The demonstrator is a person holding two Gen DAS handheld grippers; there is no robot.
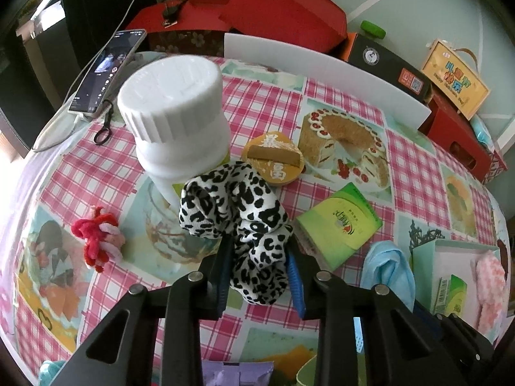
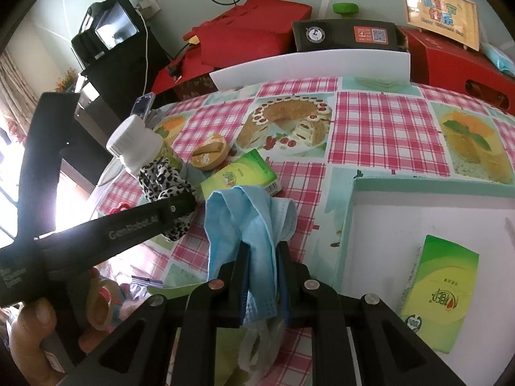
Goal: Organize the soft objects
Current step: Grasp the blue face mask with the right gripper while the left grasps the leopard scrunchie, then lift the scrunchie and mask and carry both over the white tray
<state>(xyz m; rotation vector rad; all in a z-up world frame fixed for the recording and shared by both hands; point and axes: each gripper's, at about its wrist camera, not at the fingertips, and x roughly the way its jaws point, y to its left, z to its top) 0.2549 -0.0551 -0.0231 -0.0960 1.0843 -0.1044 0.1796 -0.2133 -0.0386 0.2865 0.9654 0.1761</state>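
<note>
Scrunchie (image 1: 244,222), leopard-print in black and white, sits pinched between the fingers of the left hand-held gripper (image 1: 259,267), bunched up just in front of the white bottle (image 1: 175,122), whose ribbed cap faces the left wrist camera. Face mask (image 2: 254,222), pale blue and crumpled, is clamped in the right hand-held gripper (image 2: 260,276), its jaws closed narrowly on the folds, with an ear loop hanging below them. From the right wrist view the mask hangs to the right of the bottle and scrunchie, just left of the shallow white box (image 2: 418,212), which has a mint-green rim and holds a green packet (image 2: 441,292). A second green packet (image 1: 339,225) lies on the tabletop (image 1: 354,103) right of the bottle, near a round orange tin (image 1: 275,157). Left of the bottle rests a small red and pink knot of yarn (image 1: 96,234). Beyond the bottle a phone (image 1: 107,70) leans at the tabletop's edge. The checked cloth carries printed cakes.
</note>
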